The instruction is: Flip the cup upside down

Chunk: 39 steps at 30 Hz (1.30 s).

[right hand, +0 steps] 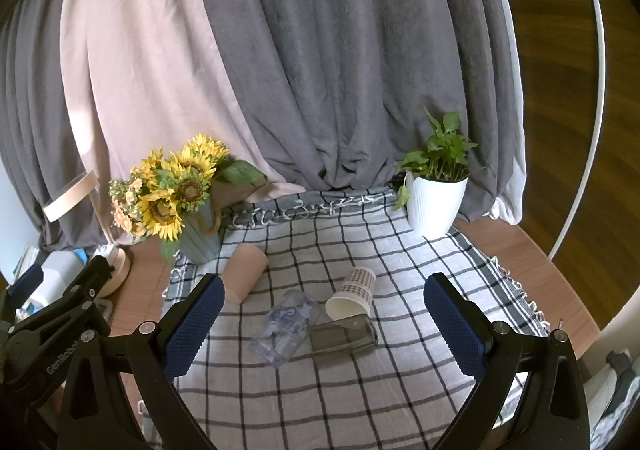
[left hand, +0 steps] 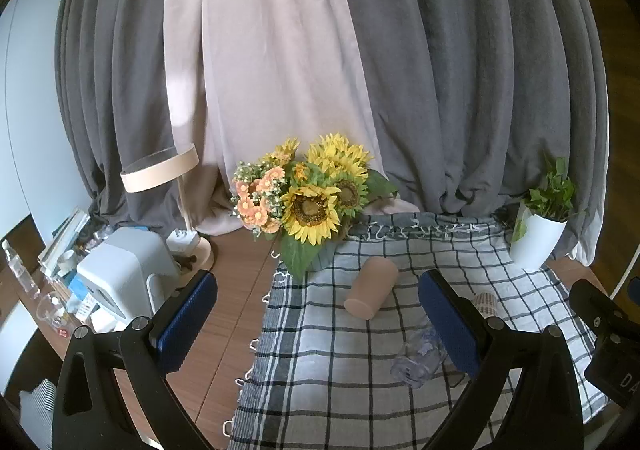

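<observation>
Lying on their sides on the checked cloth (right hand: 400, 250) are 4 cups, all placed here against the sunflower vase (right hand: 200, 242): the pink cup (right hand: 244, 274) just in front of the vase, touching or nearly touching it; the clear printed cup (right hand: 286, 326) nearer the camera and farther from the vase; the smoky square cup (right hand: 342, 336) just beyond that; and the checked paper cup (right hand: 354, 292) resting against the smoky one, on its vase-far side. None is upside down yet. The right gripper (right hand: 320, 330) hangs above the clear and smoky cups, jaws spread wide and holding nothing; the left gripper (left hand: 320, 322) is likewise wide apart and empty, with the pink cup ahead of it.

Risks, as I judge them: the round cups may roll away when a finger nudges them; the paper cup could crush under a firm squeeze; closing on the smoky cup might also catch its 2 close neighbours; and reaching for the pink cup might knock the vase.
</observation>
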{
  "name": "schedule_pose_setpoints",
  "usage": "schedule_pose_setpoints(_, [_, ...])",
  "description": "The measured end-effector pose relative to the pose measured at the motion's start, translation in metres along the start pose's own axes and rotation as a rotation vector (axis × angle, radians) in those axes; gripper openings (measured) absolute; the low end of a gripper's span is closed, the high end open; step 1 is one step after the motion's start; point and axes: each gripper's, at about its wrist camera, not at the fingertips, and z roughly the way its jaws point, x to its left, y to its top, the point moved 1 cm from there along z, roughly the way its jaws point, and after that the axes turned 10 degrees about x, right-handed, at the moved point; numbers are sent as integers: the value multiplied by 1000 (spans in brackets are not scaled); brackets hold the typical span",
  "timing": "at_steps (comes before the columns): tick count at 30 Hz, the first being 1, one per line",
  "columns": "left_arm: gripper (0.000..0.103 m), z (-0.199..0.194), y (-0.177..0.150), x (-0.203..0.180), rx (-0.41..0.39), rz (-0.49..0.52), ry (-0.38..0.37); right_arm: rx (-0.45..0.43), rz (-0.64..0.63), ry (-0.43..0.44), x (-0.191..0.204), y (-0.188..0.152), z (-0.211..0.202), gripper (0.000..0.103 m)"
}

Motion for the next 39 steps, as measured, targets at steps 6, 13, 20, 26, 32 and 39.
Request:
schedule_pose_setpoints(6, [103, 1, 1, -2, 3, 1, -3, 1, 1, 0, 0, 0, 0, 100])
schedule_pose_setpoints(13, [103, 2, 0, -3, 2, 6, -5, 2, 2, -1, 0, 1, 2, 100])
schedule_pose_setpoints(20, [103, 2, 1, -4, 4, 7, -6, 2, 2, -2, -1, 1, 2, 100])
schedule_pose_setpoints(26, [103, 2, 1, -4, 1, 10, -5, 2, 2, -1, 0, 1, 2, 100])
schedule_pose_setpoints(32, [102, 6, 4, -5, 0, 18, -7, 4, 2, -4, -2, 0, 4, 100])
schedule_pose_setpoints(39, [103, 21, 4, -8, 39, 30, -13, 24, 6, -10, -4, 0, 15, 100])
